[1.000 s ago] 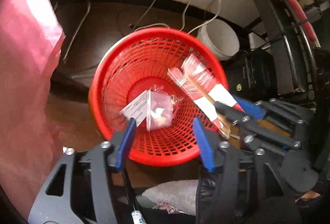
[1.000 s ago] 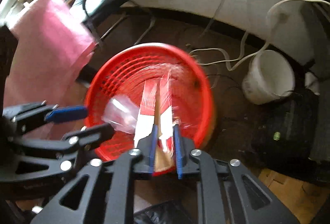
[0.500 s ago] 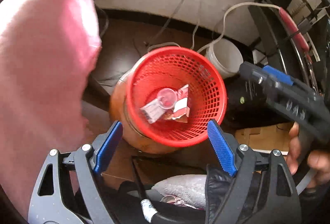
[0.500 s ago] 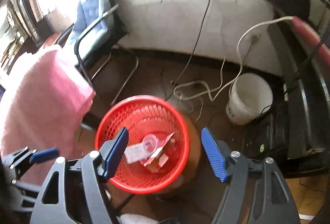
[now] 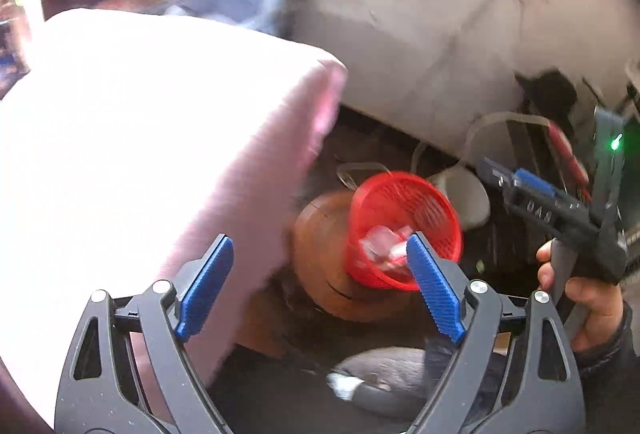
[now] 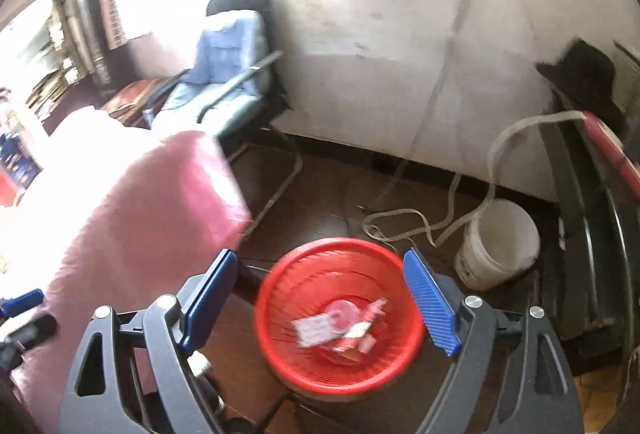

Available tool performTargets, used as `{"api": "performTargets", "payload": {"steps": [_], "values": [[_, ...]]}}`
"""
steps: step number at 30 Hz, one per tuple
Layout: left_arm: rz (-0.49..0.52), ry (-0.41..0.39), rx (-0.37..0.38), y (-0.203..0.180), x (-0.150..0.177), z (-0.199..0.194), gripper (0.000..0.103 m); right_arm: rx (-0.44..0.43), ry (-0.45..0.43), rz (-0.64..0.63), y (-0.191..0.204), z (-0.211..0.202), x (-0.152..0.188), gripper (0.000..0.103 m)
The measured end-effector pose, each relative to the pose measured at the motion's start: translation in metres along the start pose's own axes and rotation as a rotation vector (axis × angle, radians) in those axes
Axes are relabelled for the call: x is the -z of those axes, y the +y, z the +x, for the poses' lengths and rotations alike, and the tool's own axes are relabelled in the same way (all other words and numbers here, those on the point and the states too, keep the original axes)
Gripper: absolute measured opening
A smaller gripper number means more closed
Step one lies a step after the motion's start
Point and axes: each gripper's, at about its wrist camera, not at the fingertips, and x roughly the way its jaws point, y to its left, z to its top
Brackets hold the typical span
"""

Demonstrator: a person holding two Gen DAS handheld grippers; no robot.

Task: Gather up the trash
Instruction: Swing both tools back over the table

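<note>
Dim floor below both grippers: red basket (image 6: 340, 314) holds wrappers (image 6: 340, 326), so left gripper (image 5: 320, 290) and right gripper (image 6: 340, 306) are opening, empty.

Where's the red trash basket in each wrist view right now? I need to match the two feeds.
Left wrist: the red basket sits right of centre, tilted in the picture, partly behind the left claw's right-hand blue finger.
Right wrist: the red basket sits low at centre, seen between the right claw's blue fingers, wrappers inside.
Shared landmark: the white bucket, just right of the basket in both.
</note>
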Motion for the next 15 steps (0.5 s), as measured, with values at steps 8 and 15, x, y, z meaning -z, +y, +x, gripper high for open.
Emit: {"api": "performTargets", "payload": {"steps": [8,15], "values": [[-0.122,-0.187,-0.222,0.112,0.002,-0.088,0.093,-0.158,-0.058,-0.214,0.120,-0.012,-0.011,0.087],[-0.238,-0.257,-0.385,0.206,0.011,-0.133,0.095,-0.330,-0.064,-0.371,0.233,-0.023,-0.018,0.087]]}}
